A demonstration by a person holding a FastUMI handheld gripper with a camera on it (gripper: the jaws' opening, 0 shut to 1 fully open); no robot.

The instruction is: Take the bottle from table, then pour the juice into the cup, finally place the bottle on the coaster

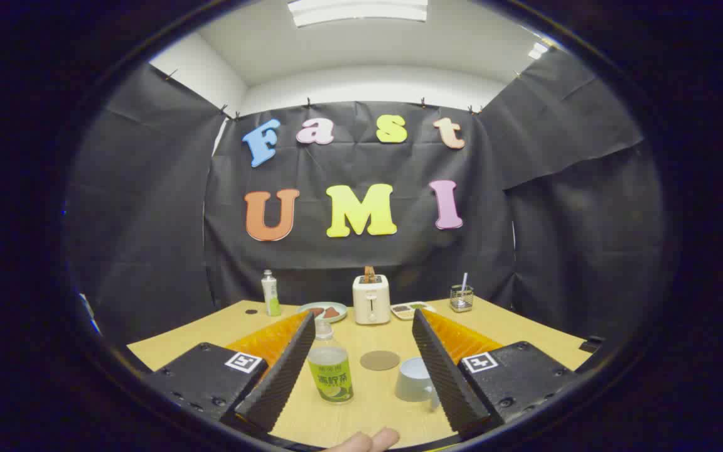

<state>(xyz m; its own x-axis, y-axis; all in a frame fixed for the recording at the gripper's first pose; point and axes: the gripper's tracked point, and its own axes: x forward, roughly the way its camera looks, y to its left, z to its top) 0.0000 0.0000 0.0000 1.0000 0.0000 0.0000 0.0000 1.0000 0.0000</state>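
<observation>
Ribbed claw [361,326] agape around plastic bottle [330,370]

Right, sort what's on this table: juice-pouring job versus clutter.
Job: bottle between the open gripper fingers; cup; coaster.

Clutter: toaster; second bottle; plate; tray; glass holder.

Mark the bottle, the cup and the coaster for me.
bottle [330,373]: gripper view, on its label, between the open fingers.
cup [413,380]: gripper view, on its side wall.
coaster [380,360]: gripper view, on its flat top.
</observation>
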